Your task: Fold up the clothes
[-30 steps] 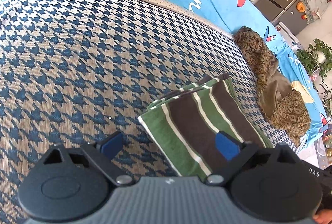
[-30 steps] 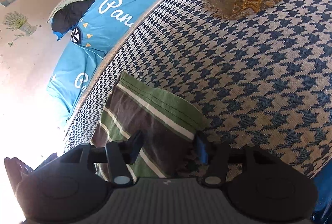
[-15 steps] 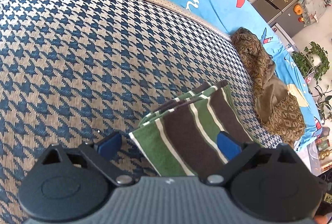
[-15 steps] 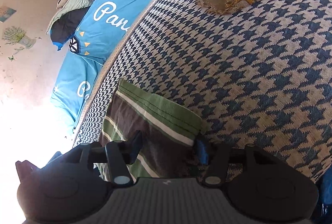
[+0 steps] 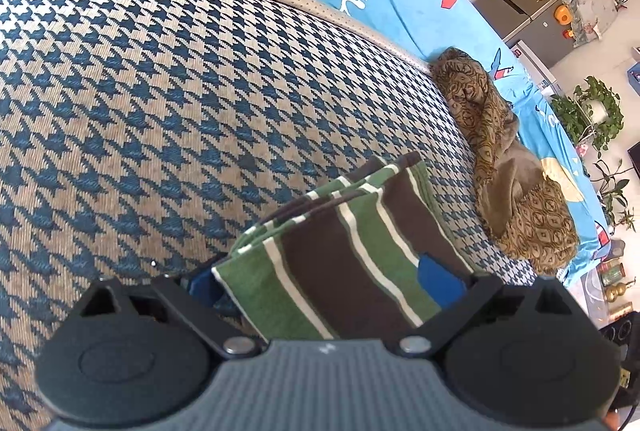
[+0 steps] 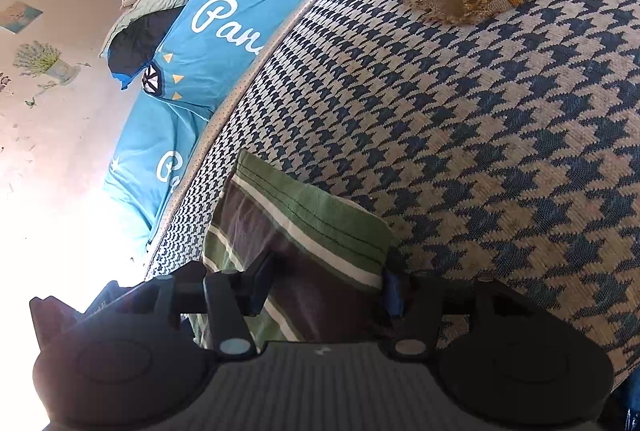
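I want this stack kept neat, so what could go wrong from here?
1. Both hand-held grippers, left and right, are open around the folded shirt; closing may catch only some layers, so it may unfold.
2. Its staggered edges could slip further.

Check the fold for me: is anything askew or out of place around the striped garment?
The striped garment is folded, but its layers fan out unevenly at the far corner, so the edges are not flush. Beyond it, a brown patterned cloth lies crumpled at the houndstooth cover's edge, unfolded. Nothing looks damaged.
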`<state>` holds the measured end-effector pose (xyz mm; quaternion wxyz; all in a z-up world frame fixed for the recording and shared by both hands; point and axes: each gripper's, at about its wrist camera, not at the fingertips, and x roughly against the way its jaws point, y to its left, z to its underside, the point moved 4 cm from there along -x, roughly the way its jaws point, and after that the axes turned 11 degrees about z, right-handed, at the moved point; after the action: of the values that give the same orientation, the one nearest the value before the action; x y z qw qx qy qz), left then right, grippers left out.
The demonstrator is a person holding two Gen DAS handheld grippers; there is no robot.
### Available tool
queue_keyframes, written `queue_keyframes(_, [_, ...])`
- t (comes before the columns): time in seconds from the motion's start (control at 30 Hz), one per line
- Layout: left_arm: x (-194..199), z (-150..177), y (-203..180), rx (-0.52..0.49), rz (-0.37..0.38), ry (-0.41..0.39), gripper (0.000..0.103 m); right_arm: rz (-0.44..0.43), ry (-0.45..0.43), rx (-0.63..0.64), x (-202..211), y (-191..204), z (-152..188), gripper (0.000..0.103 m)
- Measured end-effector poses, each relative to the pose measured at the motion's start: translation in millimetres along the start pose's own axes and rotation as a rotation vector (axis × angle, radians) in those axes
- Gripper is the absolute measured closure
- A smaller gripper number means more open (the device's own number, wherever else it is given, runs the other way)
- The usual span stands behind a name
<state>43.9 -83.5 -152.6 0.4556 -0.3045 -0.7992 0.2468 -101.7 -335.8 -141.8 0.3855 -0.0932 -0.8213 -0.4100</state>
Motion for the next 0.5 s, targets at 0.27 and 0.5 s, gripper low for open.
queue_keyframes(0.27, [-3.0,3.9,-7.1,-0.049,-0.047,0.009,0.041,-0.005,-0.012,0.03,-6.4,3.7,-1.8,0.058])
queue_keyframes(0.5, [8.6,8.3,-14.1,-0.072,-0.074,-0.025,0.072,0.009,-0.045,0.086,-5.5,14.2,1.0,0.072])
